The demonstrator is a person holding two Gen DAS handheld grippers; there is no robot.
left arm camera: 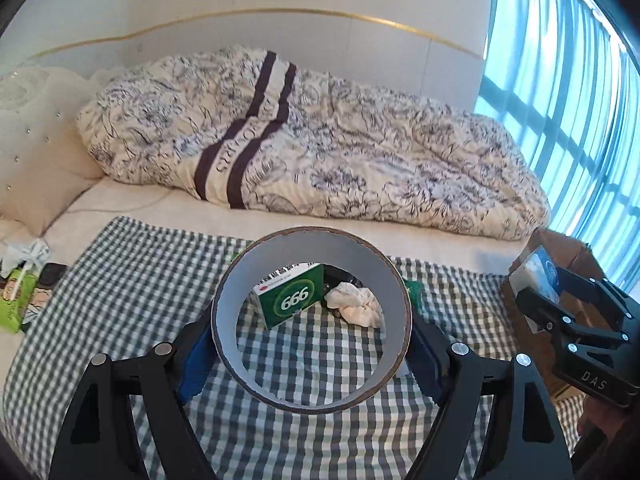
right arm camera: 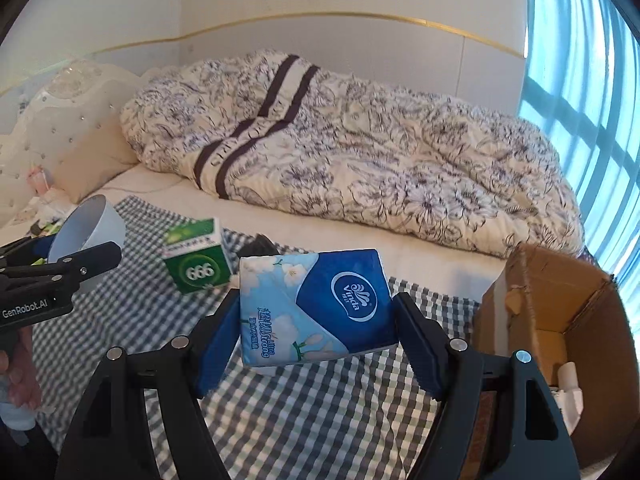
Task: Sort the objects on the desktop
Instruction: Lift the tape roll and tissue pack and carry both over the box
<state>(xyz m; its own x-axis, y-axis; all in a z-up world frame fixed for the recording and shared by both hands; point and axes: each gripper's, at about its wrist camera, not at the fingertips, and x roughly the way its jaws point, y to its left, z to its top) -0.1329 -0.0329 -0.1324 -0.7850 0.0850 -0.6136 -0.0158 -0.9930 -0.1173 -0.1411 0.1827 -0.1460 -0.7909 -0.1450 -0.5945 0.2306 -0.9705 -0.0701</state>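
Right gripper [right arm camera: 316,332] pinches a blue "Vinda" tissue pack [right arm camera: 316,304], also printed "Ultra Strong", held above the checked cloth [right arm camera: 280,420] just left of the open cardboard box [right arm camera: 560,300]. Left gripper [left arm camera: 312,344] clamps a tape roll [left arm camera: 312,320] by its outer rim, off the cloth. Through the roll: green "666" box [left arm camera: 290,296] and crumpled white tissue [left arm camera: 354,304] on the cloth. Dark item behind them is too hidden to identify. Floral duvet [left arm camera: 320,140] behind.
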